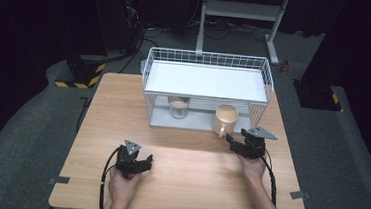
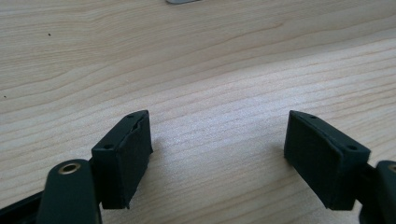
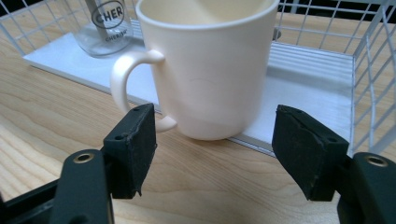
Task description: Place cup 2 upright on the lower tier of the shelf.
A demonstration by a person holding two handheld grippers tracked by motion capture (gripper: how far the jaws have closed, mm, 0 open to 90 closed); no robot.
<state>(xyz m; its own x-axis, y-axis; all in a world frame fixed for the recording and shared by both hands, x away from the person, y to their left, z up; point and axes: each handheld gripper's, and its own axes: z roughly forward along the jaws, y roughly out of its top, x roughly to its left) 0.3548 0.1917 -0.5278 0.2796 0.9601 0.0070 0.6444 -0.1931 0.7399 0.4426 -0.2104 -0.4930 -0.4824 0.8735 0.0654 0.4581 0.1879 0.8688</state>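
With the right gripper (image 3: 212, 149) spread and empty just short of the cream mug (image 3: 205, 70) at the wire rack's (image 1: 209, 61) front edge, centre the body between both pads before clamping.

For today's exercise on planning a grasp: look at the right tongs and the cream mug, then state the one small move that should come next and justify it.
Probably ease the right tongs forward a little until the pads flank the cream mug. The mug stands upright at the front edge of the wire rack, just ahead of the open jaws, with no pad touching it. The left tongs rest open over bare table.
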